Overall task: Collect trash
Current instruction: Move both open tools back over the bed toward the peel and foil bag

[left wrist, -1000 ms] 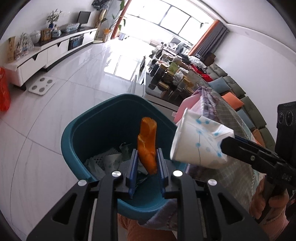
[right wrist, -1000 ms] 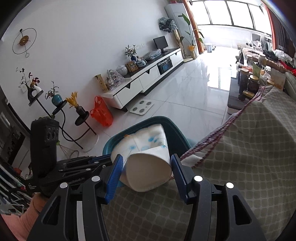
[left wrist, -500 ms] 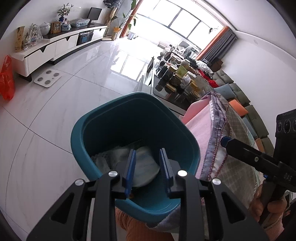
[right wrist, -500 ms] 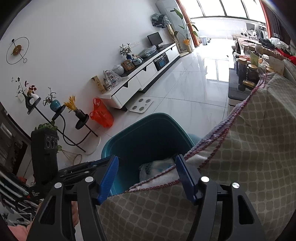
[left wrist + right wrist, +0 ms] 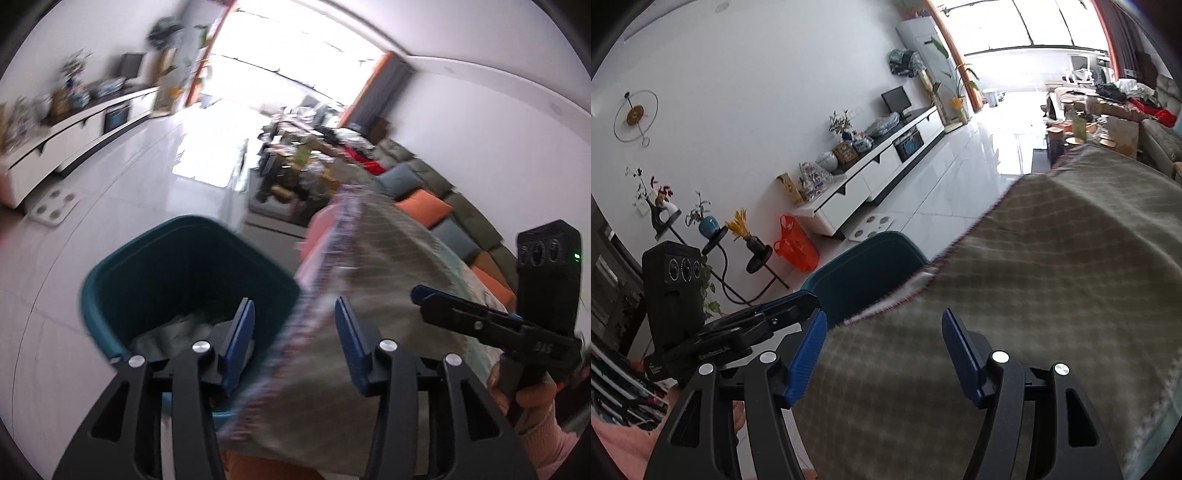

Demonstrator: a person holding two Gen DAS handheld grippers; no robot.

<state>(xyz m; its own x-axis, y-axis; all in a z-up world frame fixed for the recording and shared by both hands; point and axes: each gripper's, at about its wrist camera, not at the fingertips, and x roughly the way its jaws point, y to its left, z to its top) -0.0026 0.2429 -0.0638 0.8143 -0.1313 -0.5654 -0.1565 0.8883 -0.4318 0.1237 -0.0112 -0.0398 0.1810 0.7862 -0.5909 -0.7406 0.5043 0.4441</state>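
Cloth-covered table (image 5: 1052,280) now fills both views; bin (image 5: 184,266) slid left, just beside its edge. Orange scrap and paper cup gone from both claws, presumably binned. Left gripper (image 5: 293,341) opening, empty. Right gripper (image 5: 882,356) open, empty.

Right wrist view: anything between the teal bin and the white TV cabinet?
A white scale on bare tile, between bin and cabinet.
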